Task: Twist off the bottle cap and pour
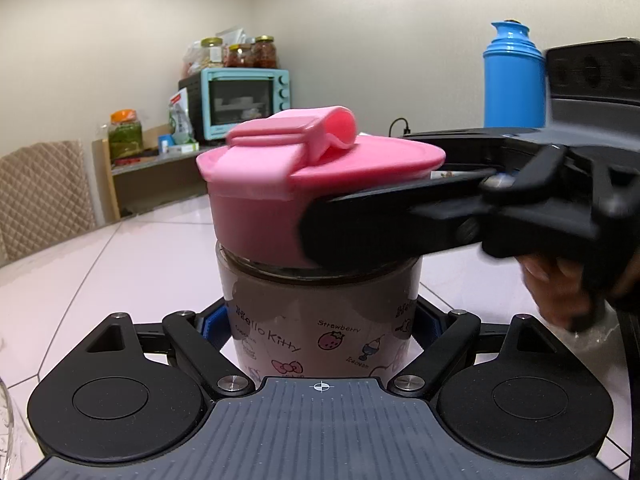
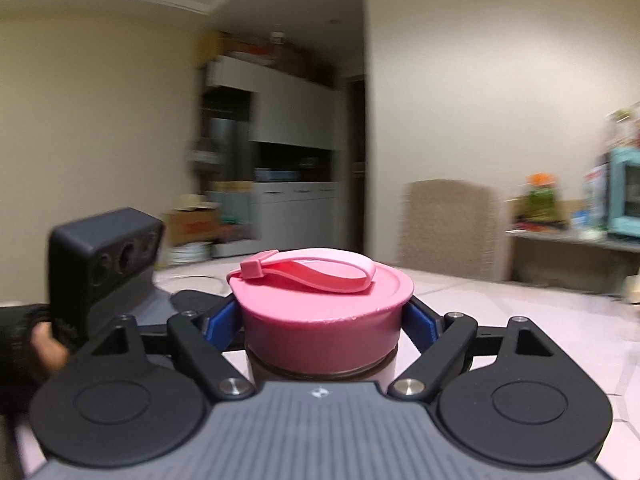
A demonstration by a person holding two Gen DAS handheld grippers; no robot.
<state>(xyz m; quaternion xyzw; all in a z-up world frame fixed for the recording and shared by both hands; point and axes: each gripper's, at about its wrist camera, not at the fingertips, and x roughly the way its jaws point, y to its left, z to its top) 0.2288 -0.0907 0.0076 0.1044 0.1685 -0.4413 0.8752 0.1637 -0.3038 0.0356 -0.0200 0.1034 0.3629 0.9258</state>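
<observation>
A glass Hello Kitty bottle (image 1: 320,320) holding brown liquid stands upright on the pale tiled table (image 1: 132,264). Its wide pink cap (image 1: 280,184) carries a pink loop strap. My left gripper (image 1: 320,320) is shut on the bottle body, blue pads pressed against both sides. My right gripper (image 2: 322,320) is shut on the pink cap (image 2: 320,308), its blue pads against the cap's sides; it reaches in from the right in the left wrist view (image 1: 400,216). The right wrist view is motion-blurred.
A blue thermos (image 1: 514,76) stands behind the bottle at right. A teal toaster oven (image 1: 244,100) with jars sits on a shelf at the back. A quilted chair (image 1: 44,192) stands at the table's left. A glass edge (image 1: 6,432) shows at lower left.
</observation>
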